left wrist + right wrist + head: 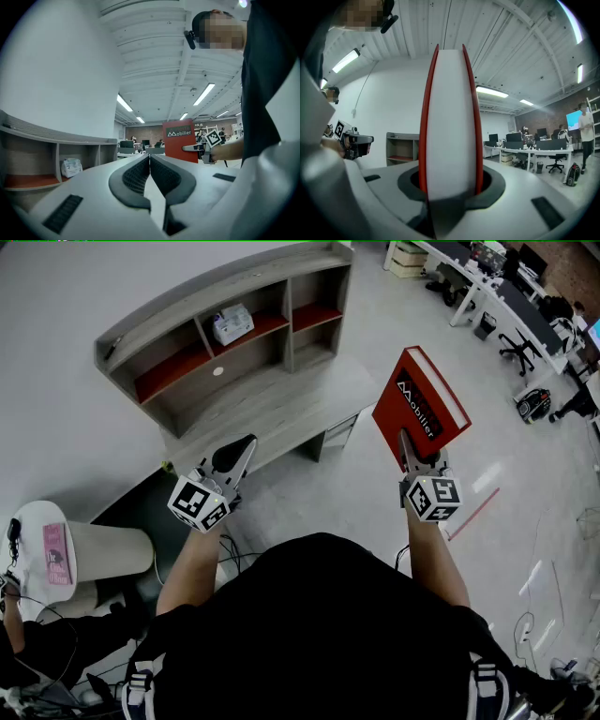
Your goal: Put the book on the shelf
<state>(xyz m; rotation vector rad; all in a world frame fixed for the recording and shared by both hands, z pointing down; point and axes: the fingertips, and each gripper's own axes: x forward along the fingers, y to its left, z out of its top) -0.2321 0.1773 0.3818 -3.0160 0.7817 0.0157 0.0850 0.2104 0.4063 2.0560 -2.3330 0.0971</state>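
Note:
A red hardback book (422,407) with white page edges stands upright in my right gripper (413,457), whose jaws are shut on its lower end. In the right gripper view the book (450,122) fills the middle, page edges toward the camera. The grey shelf unit (246,343) with red shelf boards stands at the far left of that book, against the white wall. My left gripper (236,457) hangs in front of the shelf's desk surface, jaws shut with nothing between them. From the left gripper view the book (180,139) shows beyond the closed pads (136,176).
A white packet (232,323) lies in the shelf's middle compartment. A round white side table (37,554) with a pink booklet stands at the lower left. Office desks and chairs (514,306) fill the far right. Cables trail on the floor near my feet.

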